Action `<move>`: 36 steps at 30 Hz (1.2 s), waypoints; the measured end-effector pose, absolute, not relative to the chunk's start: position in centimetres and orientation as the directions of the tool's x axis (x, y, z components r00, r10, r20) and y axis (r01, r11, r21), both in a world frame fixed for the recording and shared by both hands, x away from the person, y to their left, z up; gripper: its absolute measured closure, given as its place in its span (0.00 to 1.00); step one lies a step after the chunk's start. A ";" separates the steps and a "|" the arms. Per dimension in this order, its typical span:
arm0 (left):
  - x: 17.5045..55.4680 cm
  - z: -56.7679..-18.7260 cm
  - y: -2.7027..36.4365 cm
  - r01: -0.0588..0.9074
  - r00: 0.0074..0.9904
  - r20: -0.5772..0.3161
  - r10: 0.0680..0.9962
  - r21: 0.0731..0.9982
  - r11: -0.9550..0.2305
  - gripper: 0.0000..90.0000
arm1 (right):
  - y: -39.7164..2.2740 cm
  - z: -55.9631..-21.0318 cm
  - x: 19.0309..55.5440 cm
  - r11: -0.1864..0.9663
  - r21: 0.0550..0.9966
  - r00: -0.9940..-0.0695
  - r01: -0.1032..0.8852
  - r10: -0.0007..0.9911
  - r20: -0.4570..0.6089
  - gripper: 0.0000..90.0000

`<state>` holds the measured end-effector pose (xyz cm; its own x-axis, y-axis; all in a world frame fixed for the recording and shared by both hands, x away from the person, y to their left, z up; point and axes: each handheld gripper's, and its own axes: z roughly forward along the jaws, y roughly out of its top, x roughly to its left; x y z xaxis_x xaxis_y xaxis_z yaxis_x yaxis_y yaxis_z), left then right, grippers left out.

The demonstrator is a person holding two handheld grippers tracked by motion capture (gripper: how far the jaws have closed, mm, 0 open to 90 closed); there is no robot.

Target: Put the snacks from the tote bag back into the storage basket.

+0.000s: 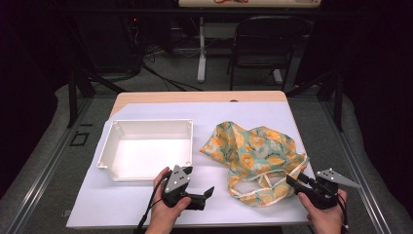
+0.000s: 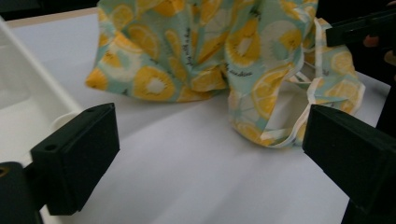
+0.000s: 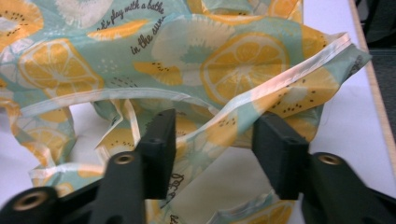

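A crumpled cloth bag [image 1: 253, 148] with a lemon print on teal lies on the right half of the white table top. My right gripper [image 1: 296, 179] reaches its lower right edge from the right. In the right gripper view its jaws [image 3: 215, 130] stand partly apart, with a white-trimmed fold of the bag [image 3: 233, 60] between them and gaps beside the pads. My left gripper [image 1: 198, 180] hovers near the front edge, left of the bag. It is wide open [image 2: 210, 133] with nothing between its fingers, and it faces the bag [image 2: 205, 46].
A shallow white plastic tray [image 1: 146, 124] stands on the left half of the table, just behind the left hand; its rim [image 2: 28, 93] appears beside the left jaw. A folding chair [image 1: 265, 44] and cables stand on the floor beyond the far edge.
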<state>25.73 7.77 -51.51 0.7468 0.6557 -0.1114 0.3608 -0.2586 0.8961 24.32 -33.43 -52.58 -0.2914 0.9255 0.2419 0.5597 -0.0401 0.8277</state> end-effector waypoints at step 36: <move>27.1 -53.4 -0.6 0.367 0.755 -0.043 0.655 0.854 -0.368 0.50 | -33.6 -51.2 23.2 -0.021 0.902 -0.395 0.431 0.895 0.209 1.00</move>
<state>27.09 -0.62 -53.44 0.7547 0.6547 -0.0428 0.3675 -0.3678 0.8542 23.19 -33.62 -51.25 -0.3947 0.8947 0.2093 0.4311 -0.0208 0.9021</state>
